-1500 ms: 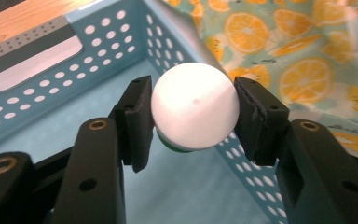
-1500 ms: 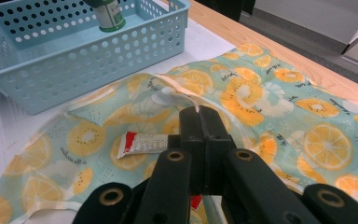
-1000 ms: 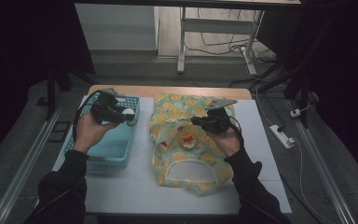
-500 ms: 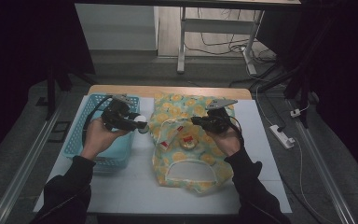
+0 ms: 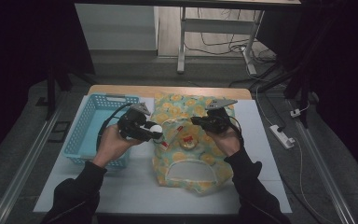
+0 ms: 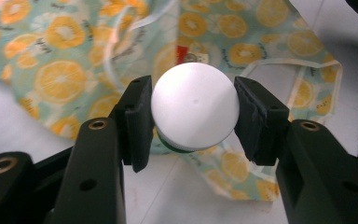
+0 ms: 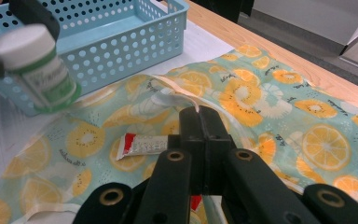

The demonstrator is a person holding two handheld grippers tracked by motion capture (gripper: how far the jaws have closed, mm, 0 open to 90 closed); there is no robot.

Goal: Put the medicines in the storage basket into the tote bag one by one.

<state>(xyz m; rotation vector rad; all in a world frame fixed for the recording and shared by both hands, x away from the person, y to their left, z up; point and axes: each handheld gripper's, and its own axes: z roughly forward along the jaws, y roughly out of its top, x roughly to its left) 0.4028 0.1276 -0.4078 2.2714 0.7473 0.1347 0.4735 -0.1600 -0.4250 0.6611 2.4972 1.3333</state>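
Dark room; grey floor point(image 5: 205, 70); metal desk frame point(image 5: 182, 42); power strip point(image 5: 282, 136).

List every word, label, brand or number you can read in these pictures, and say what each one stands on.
No text can be read for certain.
Green print on the white bottle in the left gripper: too blurred to read.
Small dark script on the lemon-print cloth, held up by the right gripper: too small to read.
Red and white tube on the cloth: its print is not legible.

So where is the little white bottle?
The white-capped bottle sits between the left gripper jaws, over the fruit-print bag's left edge, beside the blue basket.
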